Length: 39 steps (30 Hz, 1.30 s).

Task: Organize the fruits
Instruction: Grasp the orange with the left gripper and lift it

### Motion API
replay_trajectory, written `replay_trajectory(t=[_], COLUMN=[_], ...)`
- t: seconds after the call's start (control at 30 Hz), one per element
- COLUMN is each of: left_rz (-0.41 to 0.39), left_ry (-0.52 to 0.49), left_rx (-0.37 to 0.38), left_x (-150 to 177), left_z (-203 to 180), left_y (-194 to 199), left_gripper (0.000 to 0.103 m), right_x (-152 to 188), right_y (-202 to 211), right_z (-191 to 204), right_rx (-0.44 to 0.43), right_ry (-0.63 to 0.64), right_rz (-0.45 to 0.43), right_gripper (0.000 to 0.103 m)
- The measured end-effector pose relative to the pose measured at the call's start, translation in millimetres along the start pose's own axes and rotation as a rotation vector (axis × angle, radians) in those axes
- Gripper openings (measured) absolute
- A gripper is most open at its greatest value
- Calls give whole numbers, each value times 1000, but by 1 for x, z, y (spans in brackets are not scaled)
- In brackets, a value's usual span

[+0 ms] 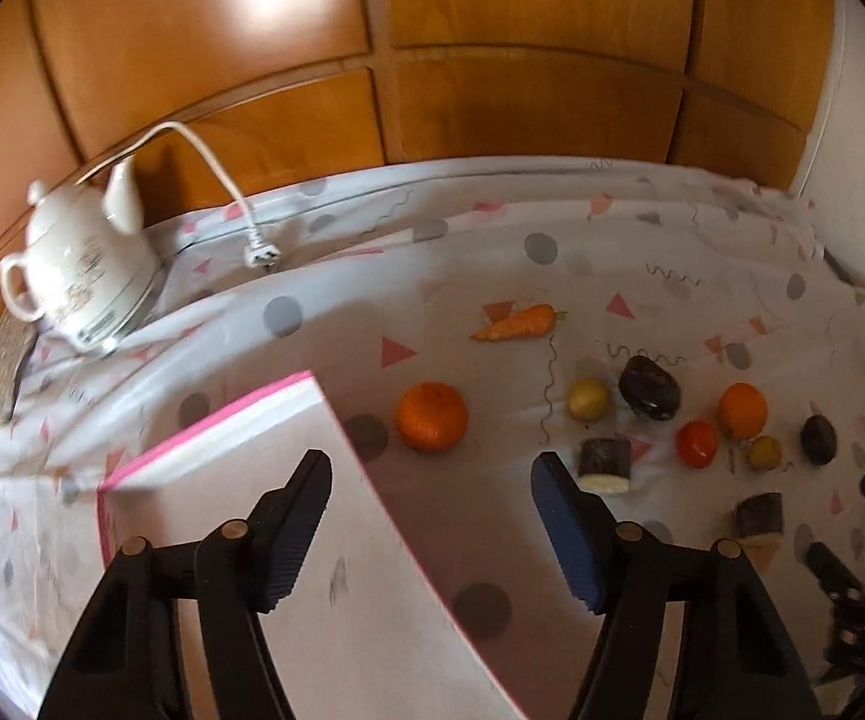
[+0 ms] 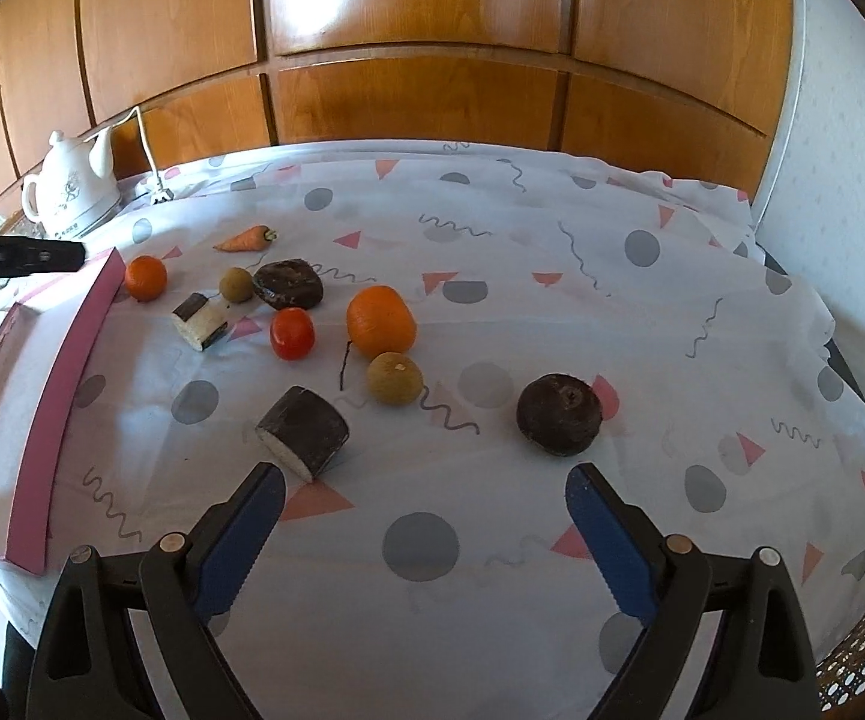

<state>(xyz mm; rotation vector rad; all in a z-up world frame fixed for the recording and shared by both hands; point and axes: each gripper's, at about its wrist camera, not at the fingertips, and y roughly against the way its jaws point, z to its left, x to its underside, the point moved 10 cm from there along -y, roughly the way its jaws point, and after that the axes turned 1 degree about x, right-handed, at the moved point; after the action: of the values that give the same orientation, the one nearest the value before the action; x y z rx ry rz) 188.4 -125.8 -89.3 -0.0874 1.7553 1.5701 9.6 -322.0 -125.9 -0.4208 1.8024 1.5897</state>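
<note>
**A:** What lies on the surface (image 2: 552,276)?

**B:** A patterned cloth covers it. On it, spread out: two oranges, the small one (image 2: 146,278) just beside the pink-edged box (image 2: 66,396), the large one (image 2: 380,321) near the middle. A red tomato (image 2: 292,333) sits between them. Two yellow-green round fruits (image 2: 395,378) show dull, rough skin; the far one (image 2: 236,284) lies beside a dark, flattened fruit (image 2: 287,283).

**A:** And the darker pieces?

**B:** A round dark-purple fruit (image 2: 559,415) lies apart at the right. Two cut chunks with dark skin and pale flesh: one (image 2: 305,431) nearest the right gripper (image 2: 423,498), one (image 2: 199,320) near the box. A carrot (image 2: 244,239) lies farthest back.

**A:** State of the fingers?

**B:** The right gripper's fingers stand wide, with nothing between them, above bare cloth. The left gripper (image 1: 432,480) has its fingers apart too, holding nothing, over the box corner (image 1: 336,414); the small orange (image 1: 432,416) is just beyond it.

**A:** Other items?

**B:** A white teapot (image 1: 81,264) with a cord stands at the far left, before wooden panels (image 1: 492,30).
</note>
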Motion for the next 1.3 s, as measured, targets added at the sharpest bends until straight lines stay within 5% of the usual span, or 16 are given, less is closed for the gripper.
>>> replay_trajectory(t=[0.17,0.5,0.57,1.03,1.3], left_rz=[51,138,119,-8,-42], left_ry=[-58,-83,-75,166,351], left_rx=[9,-32,-30,43,-23], left_x=[-12,-7,-7,27,74], left_z=[-6,-1,-3,12,64], left_y=[-34,-88,-85,-2,36], left_gripper=[67,40,39,39,39], right_x=[-2,-6,-7,-38,-68], right_y=[-2,-5,-6,-19,-39], right_z=[-8,-15,-15,24,56], right_rx=[-8,-20,-29,-129,-193], right_ry=[-28,-52,-56,21,99], right_rz=[-3,-5,0,16,39], right_gripper=[96,96,88,74,60])
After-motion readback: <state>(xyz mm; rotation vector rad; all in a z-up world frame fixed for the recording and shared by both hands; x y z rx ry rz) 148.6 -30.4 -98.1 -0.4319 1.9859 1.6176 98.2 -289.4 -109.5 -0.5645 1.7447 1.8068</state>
